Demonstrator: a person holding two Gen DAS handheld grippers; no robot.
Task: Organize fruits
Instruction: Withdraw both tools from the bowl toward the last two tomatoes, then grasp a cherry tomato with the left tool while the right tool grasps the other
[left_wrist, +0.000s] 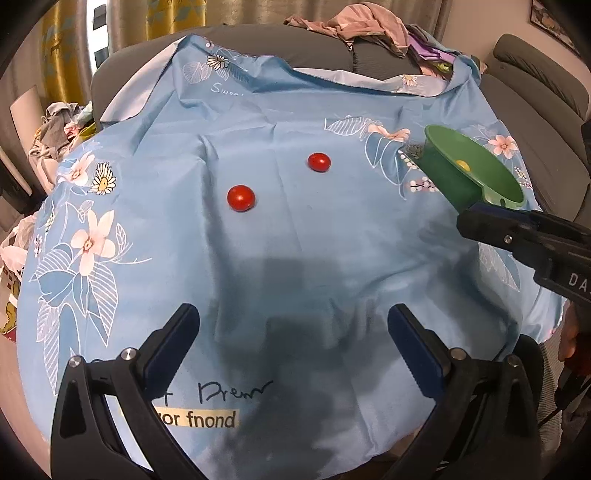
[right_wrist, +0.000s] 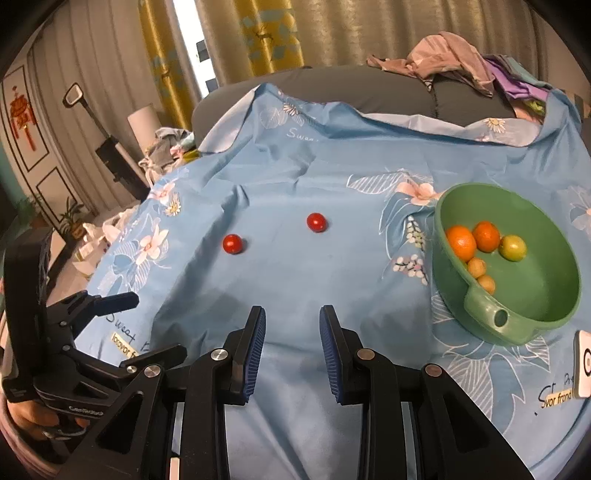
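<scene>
Two small red tomatoes lie on the blue floral cloth: the nearer left tomato (left_wrist: 241, 198) (right_wrist: 232, 243) and the farther right tomato (left_wrist: 319, 161) (right_wrist: 316, 222). A green bowl (right_wrist: 554, 317) (left_wrist: 443, 181) stands at the right and holds several fruits: two oranges (right_wrist: 461, 242), a green-yellow fruit (right_wrist: 512, 248) and two small yellow ones (right_wrist: 477, 267). My left gripper (left_wrist: 291, 332) is open and empty, well short of the tomatoes. My right gripper (right_wrist: 291, 325) is open and empty; in the left wrist view its fingers (left_wrist: 491, 227) sit by the bowl's handle.
The blue cloth (right_wrist: 295, 177) covers a grey sofa seat. A pile of clothes (right_wrist: 454, 62) lies on the backrest behind. A small white device (right_wrist: 583, 363) lies on the cloth at the right, near the bowl. Clutter and bags (left_wrist: 62, 129) are past the left edge.
</scene>
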